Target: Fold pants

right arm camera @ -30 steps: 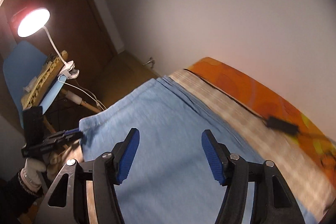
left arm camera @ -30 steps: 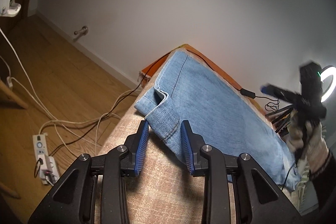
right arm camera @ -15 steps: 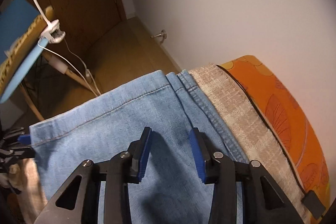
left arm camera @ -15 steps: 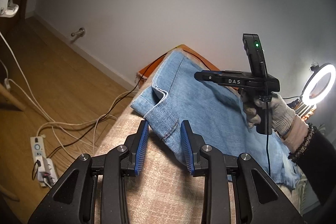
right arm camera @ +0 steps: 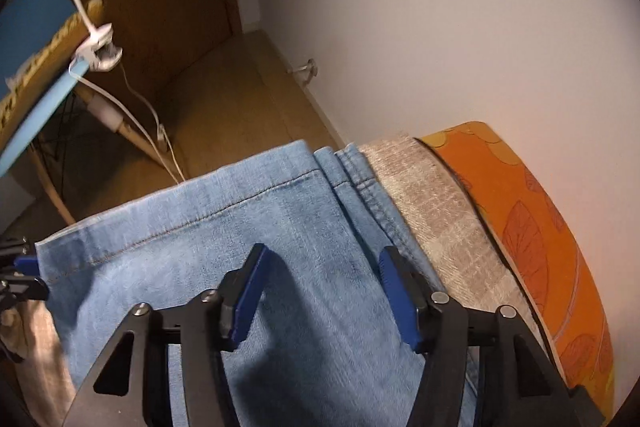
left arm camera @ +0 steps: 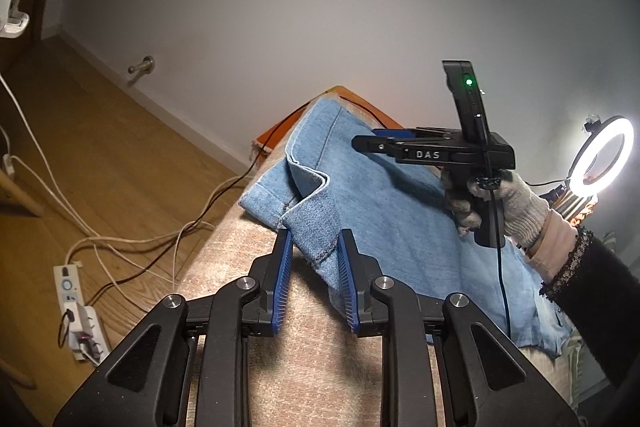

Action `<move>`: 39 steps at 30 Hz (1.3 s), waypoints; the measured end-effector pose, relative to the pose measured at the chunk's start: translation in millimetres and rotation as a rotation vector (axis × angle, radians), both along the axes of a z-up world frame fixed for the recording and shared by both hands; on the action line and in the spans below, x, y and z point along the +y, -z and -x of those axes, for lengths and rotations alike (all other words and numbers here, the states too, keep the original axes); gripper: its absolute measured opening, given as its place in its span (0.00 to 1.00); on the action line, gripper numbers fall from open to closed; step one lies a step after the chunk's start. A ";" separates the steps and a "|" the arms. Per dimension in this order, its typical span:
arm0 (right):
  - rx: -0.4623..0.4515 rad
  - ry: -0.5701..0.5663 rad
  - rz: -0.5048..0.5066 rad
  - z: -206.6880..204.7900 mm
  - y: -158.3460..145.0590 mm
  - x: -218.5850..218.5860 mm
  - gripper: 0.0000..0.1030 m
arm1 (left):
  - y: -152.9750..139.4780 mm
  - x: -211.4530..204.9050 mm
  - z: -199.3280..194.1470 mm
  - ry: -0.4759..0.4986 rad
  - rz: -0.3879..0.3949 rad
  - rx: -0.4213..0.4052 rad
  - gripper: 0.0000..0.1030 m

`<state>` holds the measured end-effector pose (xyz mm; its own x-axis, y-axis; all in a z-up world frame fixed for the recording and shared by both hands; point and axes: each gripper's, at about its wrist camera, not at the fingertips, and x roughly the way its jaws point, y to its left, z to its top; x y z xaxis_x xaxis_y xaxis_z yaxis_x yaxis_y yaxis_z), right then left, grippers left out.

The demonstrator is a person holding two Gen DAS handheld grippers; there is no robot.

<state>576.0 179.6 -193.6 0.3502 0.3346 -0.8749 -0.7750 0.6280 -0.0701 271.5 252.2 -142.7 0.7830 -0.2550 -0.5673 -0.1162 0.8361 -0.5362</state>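
**Denim corner between left jaws, right jaws spread over the pants**

Pants [left arm camera: 400, 227] lie flat on the beige cloth [left arm camera: 320, 367]; far waist end cut off at 4 o'clock in left view. Left gripper [left arm camera: 314, 279]: jaws have just been closing, folded hem corner between them, pad contact hard to make out, so can't tell whether it grips. Right gripper [right arm camera: 320, 291]: jaws have just been opening, released, denim below and between the pads. Gloved right hand [left arm camera: 500, 195] at 3 o'clock. No containers visible.

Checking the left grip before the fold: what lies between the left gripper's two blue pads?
In the left wrist view, a hemmed corner of the jeans lies between the left gripper pads, over the beige cover.
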 end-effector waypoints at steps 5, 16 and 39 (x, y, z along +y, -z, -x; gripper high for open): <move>-0.002 -0.003 -0.006 4.8 -3.1 4.9 0.11 | 2.0 -0.6 -2.5 -0.003 -0.001 -0.004 0.20; -0.221 -0.008 0.023 24.8 -52.2 0.5 0.02 | -10.4 -8.7 -14.3 0.052 -0.091 -0.057 0.08; -0.147 0.055 0.090 -1.9 -17.4 6.5 0.08 | 16.6 12.2 -46.3 0.044 0.059 0.079 0.18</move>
